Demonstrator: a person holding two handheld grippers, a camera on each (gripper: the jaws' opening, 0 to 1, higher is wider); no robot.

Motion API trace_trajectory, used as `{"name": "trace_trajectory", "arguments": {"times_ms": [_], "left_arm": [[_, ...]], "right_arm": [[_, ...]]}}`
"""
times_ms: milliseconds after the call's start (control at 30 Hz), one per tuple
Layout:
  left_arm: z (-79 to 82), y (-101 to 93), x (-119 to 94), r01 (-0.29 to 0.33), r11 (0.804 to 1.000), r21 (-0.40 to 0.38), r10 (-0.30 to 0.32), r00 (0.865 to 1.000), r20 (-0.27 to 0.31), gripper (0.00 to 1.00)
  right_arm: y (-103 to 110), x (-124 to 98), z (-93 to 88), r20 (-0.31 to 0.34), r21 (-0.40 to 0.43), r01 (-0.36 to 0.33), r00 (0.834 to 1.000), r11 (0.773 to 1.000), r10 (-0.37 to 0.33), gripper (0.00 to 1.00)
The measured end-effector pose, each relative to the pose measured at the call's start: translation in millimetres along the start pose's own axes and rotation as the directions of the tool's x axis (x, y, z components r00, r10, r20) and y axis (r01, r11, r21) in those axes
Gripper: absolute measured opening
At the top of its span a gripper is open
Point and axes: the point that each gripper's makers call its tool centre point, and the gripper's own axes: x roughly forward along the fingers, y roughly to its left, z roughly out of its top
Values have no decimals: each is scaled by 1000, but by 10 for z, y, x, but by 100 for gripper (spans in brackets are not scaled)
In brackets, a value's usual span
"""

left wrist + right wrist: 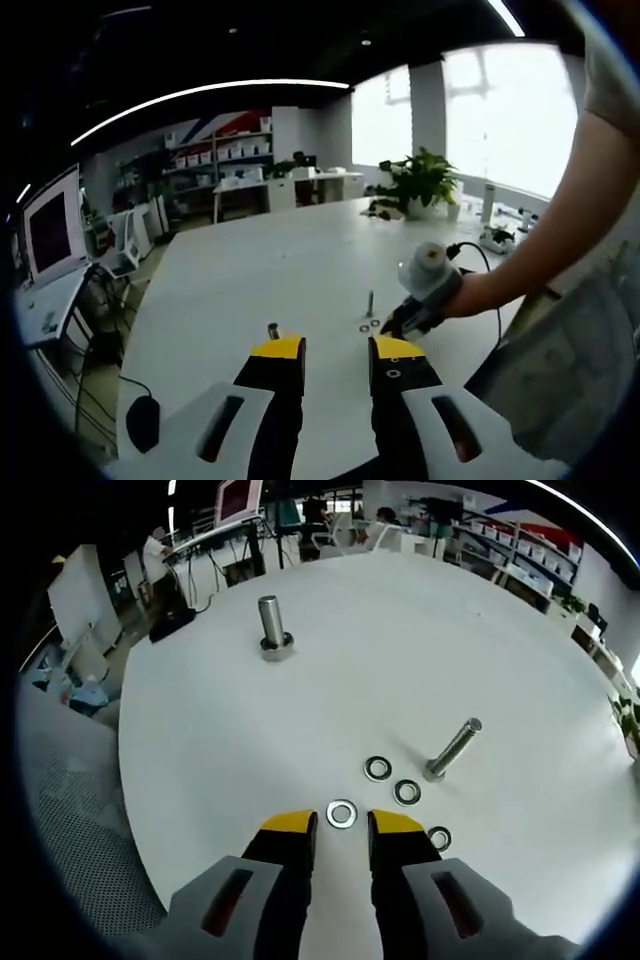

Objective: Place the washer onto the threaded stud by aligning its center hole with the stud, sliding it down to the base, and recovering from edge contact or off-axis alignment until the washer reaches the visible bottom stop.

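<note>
Right gripper hovering low centre, jaws slightly parted, holding nothing, washer lying flat just ahead between tips; stud right of centre. Probably handling as thin, stiff, slippery steel; gripping across rim. Left gripper parted, idling.

4 silver washers lie flat mid-table beside an upright threaded stud, none on it.

Bare table between the upright stud and leaning bolt (washers crowd its base)
</note>
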Motion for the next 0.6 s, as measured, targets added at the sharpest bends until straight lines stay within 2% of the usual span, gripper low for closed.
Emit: {"name": "trace_trajectory", "arguments": {"times_ms": [200, 600], "left_arm": [[-4, 1, -1, -2, 1000, -2, 2, 1000, -2, 23], [-8, -3, 1, -1, 1000, -1, 1, 1000, -5, 22]], "right_arm": [[23, 8, 12, -50, -66, -43, 998, 997, 40, 21], [10, 16, 8, -146, -99, -91, 986, 991, 76, 18]]}}
